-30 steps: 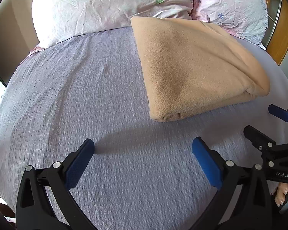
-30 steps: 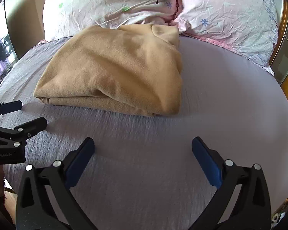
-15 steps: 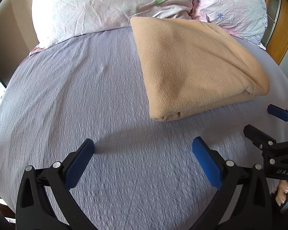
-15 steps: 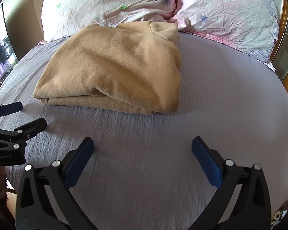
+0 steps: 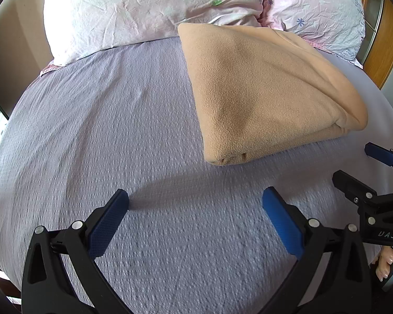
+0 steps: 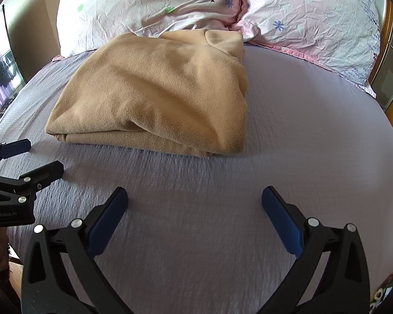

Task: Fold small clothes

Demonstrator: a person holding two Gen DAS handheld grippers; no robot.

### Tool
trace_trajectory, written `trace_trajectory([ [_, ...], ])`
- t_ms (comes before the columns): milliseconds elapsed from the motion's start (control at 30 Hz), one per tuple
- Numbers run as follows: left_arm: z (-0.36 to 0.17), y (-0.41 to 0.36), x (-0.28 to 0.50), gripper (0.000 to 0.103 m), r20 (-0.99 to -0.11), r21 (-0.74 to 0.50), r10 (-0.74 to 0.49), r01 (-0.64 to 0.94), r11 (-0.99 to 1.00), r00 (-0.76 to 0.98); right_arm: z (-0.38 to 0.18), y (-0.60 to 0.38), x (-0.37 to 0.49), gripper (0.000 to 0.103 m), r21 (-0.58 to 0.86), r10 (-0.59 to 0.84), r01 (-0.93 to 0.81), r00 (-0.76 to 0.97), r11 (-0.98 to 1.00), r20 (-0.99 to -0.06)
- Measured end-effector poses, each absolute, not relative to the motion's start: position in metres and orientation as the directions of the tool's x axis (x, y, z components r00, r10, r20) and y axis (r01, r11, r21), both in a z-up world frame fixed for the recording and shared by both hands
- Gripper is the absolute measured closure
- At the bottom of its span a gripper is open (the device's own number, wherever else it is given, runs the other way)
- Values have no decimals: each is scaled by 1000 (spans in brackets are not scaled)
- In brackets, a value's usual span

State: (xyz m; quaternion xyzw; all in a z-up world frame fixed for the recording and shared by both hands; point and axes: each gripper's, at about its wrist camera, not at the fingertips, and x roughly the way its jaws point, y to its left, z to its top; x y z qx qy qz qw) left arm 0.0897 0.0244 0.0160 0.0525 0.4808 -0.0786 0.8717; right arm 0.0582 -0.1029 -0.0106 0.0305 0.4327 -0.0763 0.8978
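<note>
Tongs both released, empty: my left tongs (image 5: 195, 204) and right tongs (image 6: 195, 201) hover near the folded tan fleece garment (image 6: 154, 96) on the lavender bed sheet (image 6: 288, 136); I'd pinch its near corners evenly.

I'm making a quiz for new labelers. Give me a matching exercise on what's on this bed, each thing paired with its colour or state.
1. fleece garment
2. bedsheet
3. pillows
4. left gripper

a. open, holding nothing
b. pink with small flowers
c. tan, folded
d. plain lilac

Pairs: 1-c, 2-d, 3-b, 4-a
</note>
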Motion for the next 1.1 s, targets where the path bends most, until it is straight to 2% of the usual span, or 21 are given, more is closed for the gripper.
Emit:
trace_trajectory([
  [1100, 16, 25, 93, 1, -858, 14, -78, 173, 985, 509, -11, -103, 59, 2, -11, -110, 162, 615, 987, -781],
])
